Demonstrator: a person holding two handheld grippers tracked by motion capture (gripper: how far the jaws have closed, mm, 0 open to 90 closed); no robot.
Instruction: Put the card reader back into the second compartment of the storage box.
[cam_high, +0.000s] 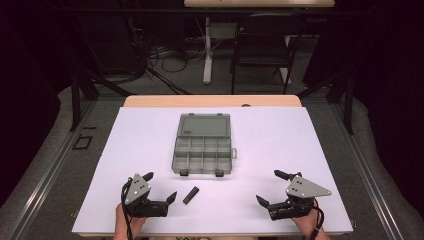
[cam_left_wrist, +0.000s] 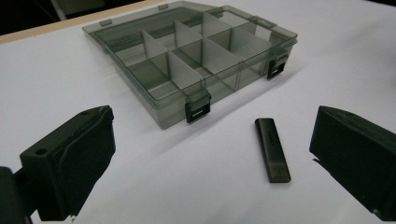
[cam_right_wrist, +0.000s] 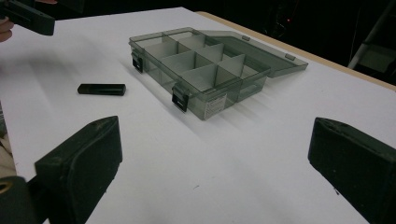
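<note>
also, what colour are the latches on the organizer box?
Black, on the smoky translucent grey organizer box; the latches show best in the left gripper view.

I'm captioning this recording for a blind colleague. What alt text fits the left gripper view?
A small flat black rectangular stick lies on the white table between the open left gripper's two black jaws, closer to the right-hand one. Behind it sits an open translucent grey plastic organiser box with empty divided compartments and two black latches.
</note>
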